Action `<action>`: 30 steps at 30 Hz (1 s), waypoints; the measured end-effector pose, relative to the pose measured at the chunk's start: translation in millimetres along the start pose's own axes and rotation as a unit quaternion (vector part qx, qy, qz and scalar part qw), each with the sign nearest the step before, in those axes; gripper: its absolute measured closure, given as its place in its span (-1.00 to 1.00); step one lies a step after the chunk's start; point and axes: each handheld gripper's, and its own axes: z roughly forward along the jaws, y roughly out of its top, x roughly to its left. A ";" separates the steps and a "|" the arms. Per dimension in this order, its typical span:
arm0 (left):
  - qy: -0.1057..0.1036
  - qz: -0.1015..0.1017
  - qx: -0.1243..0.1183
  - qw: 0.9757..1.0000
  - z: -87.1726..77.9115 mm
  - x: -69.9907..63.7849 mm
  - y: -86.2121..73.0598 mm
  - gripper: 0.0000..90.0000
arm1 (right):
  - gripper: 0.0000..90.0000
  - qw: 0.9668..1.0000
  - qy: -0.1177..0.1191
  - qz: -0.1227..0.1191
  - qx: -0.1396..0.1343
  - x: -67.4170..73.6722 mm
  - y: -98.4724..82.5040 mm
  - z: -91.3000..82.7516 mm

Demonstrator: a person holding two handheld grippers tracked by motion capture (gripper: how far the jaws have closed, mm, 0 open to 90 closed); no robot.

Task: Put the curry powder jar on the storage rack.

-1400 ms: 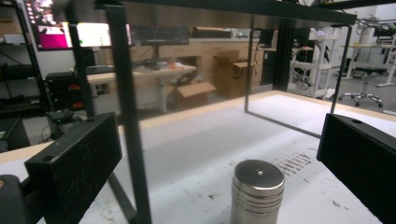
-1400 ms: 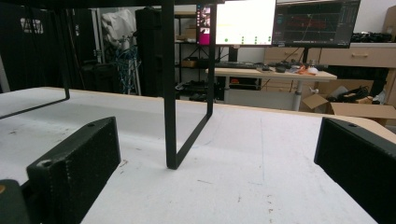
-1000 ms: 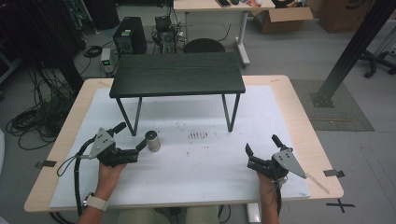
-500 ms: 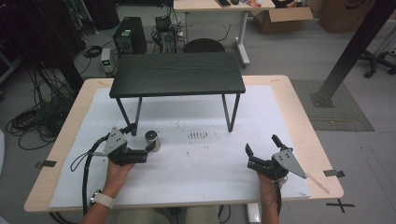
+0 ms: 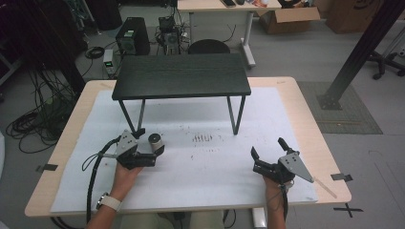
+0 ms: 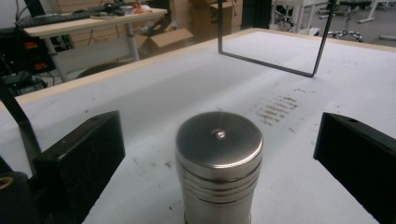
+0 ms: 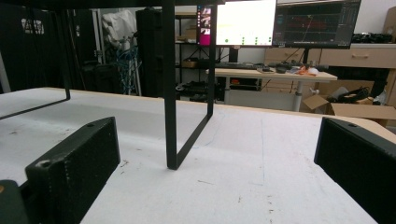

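**Left tool is closing in on the metal canister**

The desk (image 5: pixel 286 102) is carrying a black stand (image 5: pixel 181 75), standing beyond both tools. The right tool (image 5: pixel 265 155) is resting open, well apart and gripping nothing. The left tool (image 5: pixel 152 143) is open too, and the metal canister (image 6: pixel 218 168) is standing upright between its jaws, not touched. To grip well, I would center it and squeeze low, evenly.
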 end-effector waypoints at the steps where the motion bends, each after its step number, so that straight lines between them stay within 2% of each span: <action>1: -0.001 0.000 0.002 1.000 0.7 -0.1 -0.4 -0.93 | -1.00 1.000 0.000 0.000 0.000 0.0 0.0 0.0; 8: -0.004 -0.004 0.020 1.000 5.8 -0.6 -4.6 -0.89 | -1.00 1.000 0.001 0.001 0.000 -0.2 0.0 0.0; 15: -0.002 -0.010 0.021 1.000 6.4 -0.2 -5.4 -0.79 | -1.00 1.000 0.001 0.001 0.000 -0.2 0.0 -0.1; 30: -0.013 -0.020 0.013 1.000 4.8 2.8 -6.4 -0.28 | -1.00 1.000 0.001 0.001 -0.001 -0.3 -0.1 -0.2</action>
